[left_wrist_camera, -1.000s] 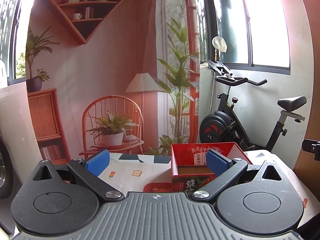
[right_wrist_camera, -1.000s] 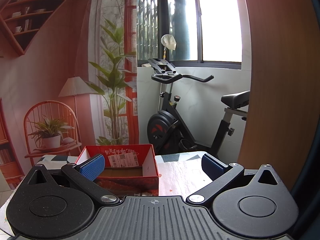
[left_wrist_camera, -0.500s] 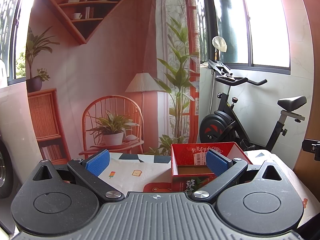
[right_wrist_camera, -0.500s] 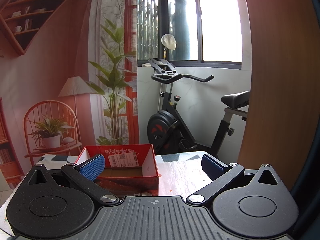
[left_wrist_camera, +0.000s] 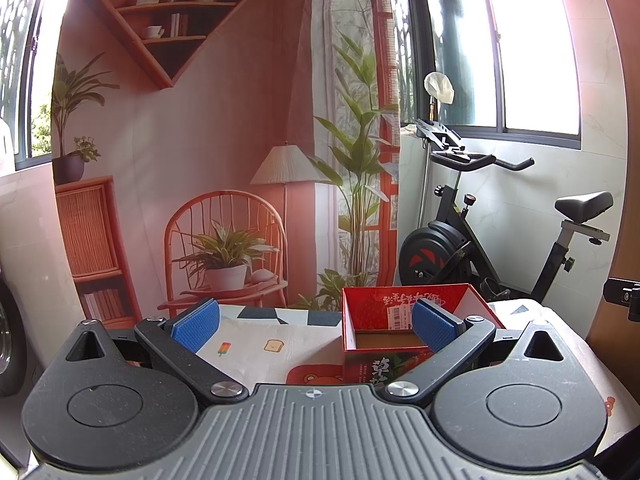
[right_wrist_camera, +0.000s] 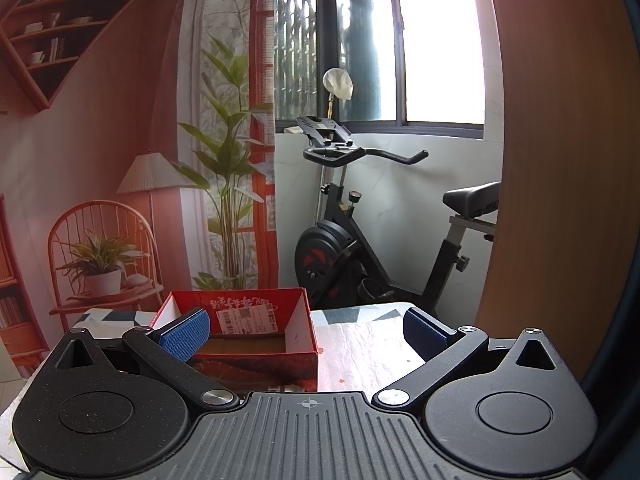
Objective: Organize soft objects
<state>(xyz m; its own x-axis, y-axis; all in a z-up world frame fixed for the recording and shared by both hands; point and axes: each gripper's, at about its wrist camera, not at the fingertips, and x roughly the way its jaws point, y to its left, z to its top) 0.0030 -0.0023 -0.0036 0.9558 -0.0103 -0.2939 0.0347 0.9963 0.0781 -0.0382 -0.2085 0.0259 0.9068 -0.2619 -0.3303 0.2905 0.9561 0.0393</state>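
While both grippers hover with jaws spread wide and empty, left gripper (left_wrist_camera: 316, 326) and right gripper (right_wrist_camera: 306, 330) face the red box (right_wrist_camera: 240, 344) on the table (left_wrist_camera: 256, 344); only its bare cardboard floor shows.

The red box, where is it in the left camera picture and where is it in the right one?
Left wrist view: the red box sits right of middle, partly behind the left tool's right finger.
Right wrist view: the red box sits left of middle, partly behind the right tool's left finger.
Shared landmark: the exercise bike stands behind the box, by the window, in both.
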